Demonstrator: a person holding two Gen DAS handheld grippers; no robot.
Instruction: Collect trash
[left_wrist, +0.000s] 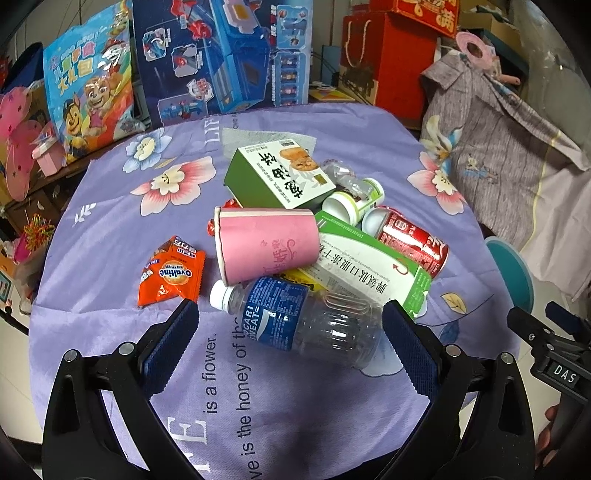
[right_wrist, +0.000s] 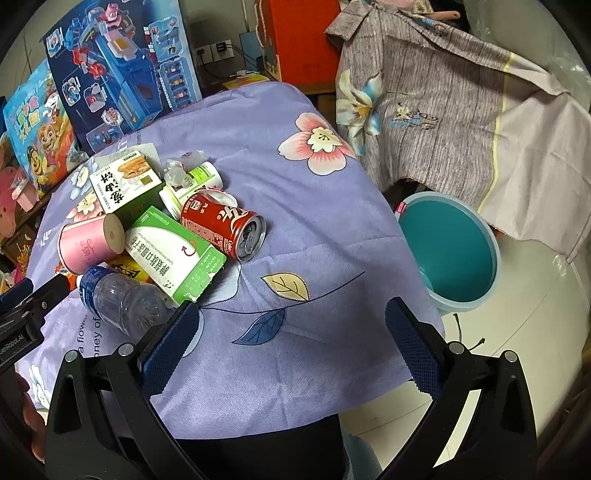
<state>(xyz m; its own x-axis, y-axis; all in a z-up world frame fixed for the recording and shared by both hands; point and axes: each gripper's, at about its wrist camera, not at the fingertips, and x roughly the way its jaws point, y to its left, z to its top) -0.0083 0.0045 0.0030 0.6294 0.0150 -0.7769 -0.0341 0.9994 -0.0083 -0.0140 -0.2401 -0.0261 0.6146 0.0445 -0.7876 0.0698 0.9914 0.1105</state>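
Purple floral cloth covers your table (left_wrist: 110, 229). Your left gripper (left_wrist: 290, 325) has its jaws released around the clear bottle (left_wrist: 295, 317), low centre; your right gripper (right_wrist: 291, 325) hovers released, the teal bin (right_wrist: 448, 251) centre right.

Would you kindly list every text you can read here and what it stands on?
"Ovaltine": orange sachet.
"POCARI SWEAT": clear bottle.
"is a flower", "is the honey of": purple tablecloth.
"DAS": right hand-held gripper.
Chinese print on green-white box, red can, pink cup: unreadable to me.

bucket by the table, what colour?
Teal inside, paler blue rim: the bucket shows best in the right wrist view.
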